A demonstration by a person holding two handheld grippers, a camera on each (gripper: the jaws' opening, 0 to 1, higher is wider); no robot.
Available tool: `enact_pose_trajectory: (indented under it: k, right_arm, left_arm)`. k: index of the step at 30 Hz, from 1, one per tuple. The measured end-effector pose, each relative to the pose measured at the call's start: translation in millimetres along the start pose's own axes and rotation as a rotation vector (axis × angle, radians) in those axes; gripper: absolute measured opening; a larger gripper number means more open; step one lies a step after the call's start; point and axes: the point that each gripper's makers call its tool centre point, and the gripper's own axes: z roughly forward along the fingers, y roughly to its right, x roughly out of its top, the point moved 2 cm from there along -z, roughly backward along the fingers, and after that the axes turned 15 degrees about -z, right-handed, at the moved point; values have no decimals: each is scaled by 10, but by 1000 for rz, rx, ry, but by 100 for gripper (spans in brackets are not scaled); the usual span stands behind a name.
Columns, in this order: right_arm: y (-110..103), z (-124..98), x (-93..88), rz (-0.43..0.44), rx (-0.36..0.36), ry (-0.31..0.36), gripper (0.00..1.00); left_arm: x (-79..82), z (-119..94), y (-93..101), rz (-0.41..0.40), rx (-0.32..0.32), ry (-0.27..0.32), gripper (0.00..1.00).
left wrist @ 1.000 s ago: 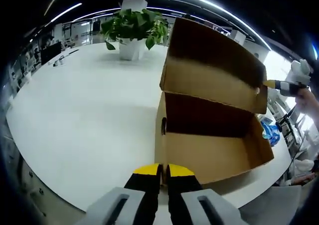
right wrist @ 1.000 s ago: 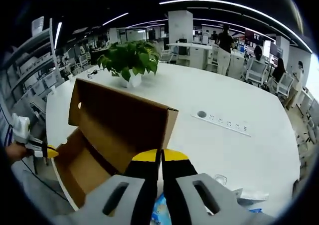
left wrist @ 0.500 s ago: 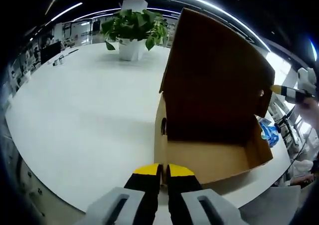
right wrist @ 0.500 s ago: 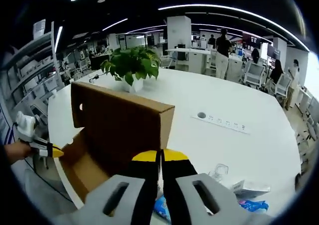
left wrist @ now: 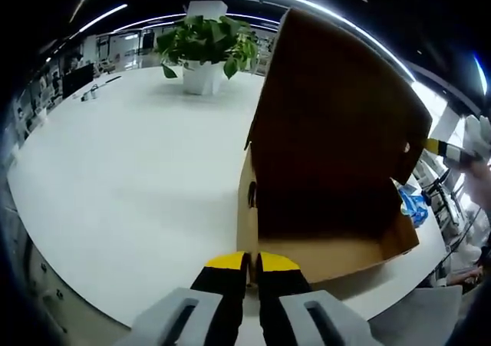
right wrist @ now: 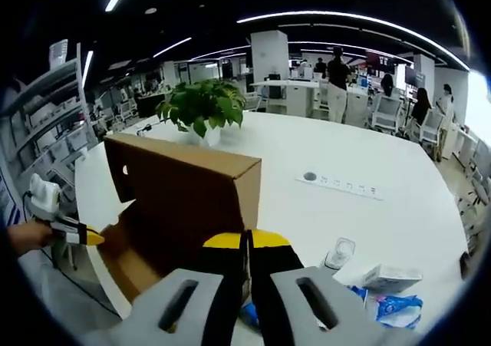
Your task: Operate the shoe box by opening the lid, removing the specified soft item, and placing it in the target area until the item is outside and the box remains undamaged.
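- The white table (left wrist: 115, 177) holds the brown shoe box (left wrist: 322, 208).
- The lid (left wrist: 337, 108) now tips further down over the box than a moment ago, so the box looks like it is closing.
- The soft blue item (right wrist: 383, 304) already lies outside on the table.
- The left gripper (left wrist: 251, 263) and right gripper (right wrist: 246, 242) both have jaws together, holding nothing.
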Motion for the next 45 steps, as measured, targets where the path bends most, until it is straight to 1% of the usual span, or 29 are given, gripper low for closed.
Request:
enact_pose_trajectory:
  k: [8,12,16,28,34,39,45]
  right_arm:
    - [-49,-65,-50,43,-17,26,0]
    - [-87,-100,-69,39,-25,30,0]
    - [-112,-134,-102,59,-32,36,0]
    - [-206,-220,-195,76,-50,51,1]
    - [-237,-246,-234,82,-56,54,1]
    - [-266,-265,-274,88,-56,53,1]
    - [-304,-304,-330,81,-55,50,2]
  left_arm:
    - [-7,-6,4,8,-5,21,4]
    - [-5,-6,6,17,-8,31,4]
    - [1,-5,7,29,-15,39,5]
    - [6,-12,18,55,-14,52,6]
    - [20,-48,86,79,-26,49,11]
    - [97,-115,115,98,-36,64,12]
    - [285,-229,191,132,-52,106,14]
